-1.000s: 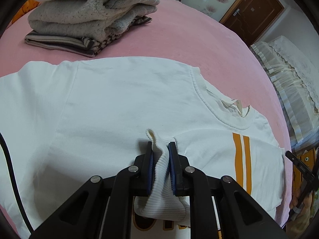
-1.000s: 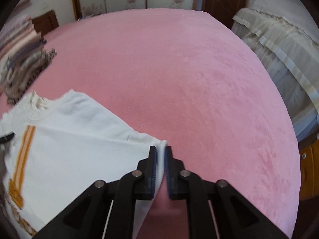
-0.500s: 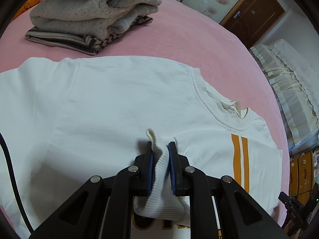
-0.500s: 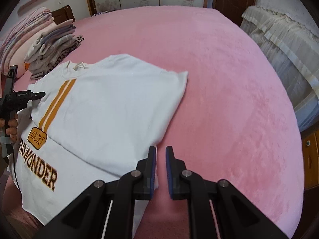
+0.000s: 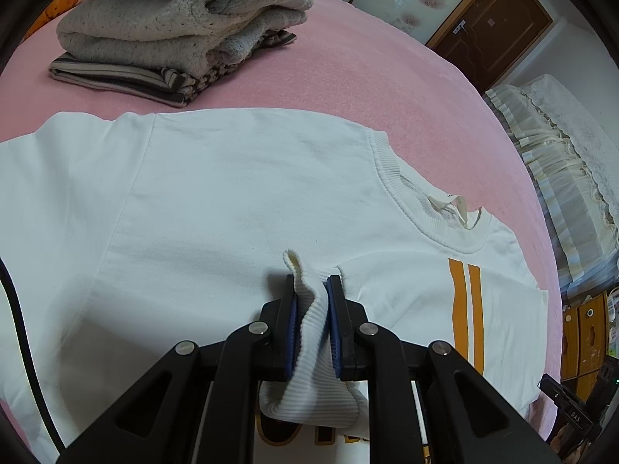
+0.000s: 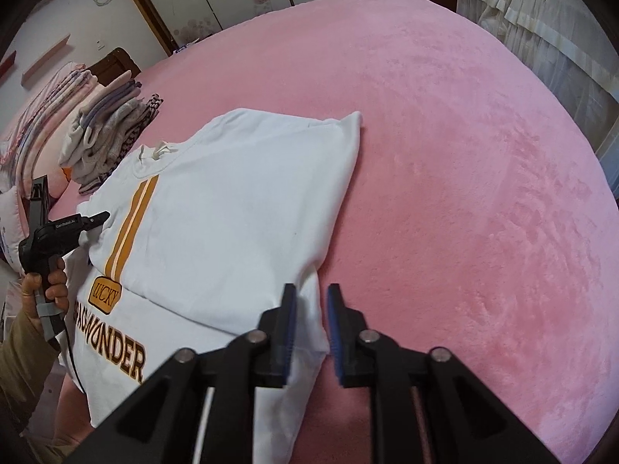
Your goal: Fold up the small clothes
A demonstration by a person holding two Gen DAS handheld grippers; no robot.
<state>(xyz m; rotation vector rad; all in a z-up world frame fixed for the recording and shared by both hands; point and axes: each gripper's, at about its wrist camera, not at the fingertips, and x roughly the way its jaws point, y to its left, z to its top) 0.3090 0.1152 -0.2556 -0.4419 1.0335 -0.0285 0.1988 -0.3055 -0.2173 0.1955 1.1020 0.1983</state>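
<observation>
A white sweatshirt [image 5: 232, 201] with orange stripes and lettering lies on the pink bed; it also shows in the right wrist view [image 6: 216, 224], its right sleeve side folded over the front. My left gripper [image 5: 311, 294] is shut on the ribbed cuff [image 5: 313, 332] of the left sleeve, held over the chest. My right gripper [image 6: 311, 301] is open and empty, raised above the shirt's right edge. The left gripper also shows in the right wrist view [image 6: 93, 220], in the person's hand.
A stack of folded clothes [image 5: 174, 34] sits on the pink bed [image 6: 464, 193] behind the shirt; it also shows in the right wrist view [image 6: 112, 131]. A second bed with a cream frilled cover [image 5: 561, 162] stands to the right.
My right gripper let go of the folded sleeve edge, opened, and drew back and up. My left gripper kept its hold on the cuff and moved slightly forward.
</observation>
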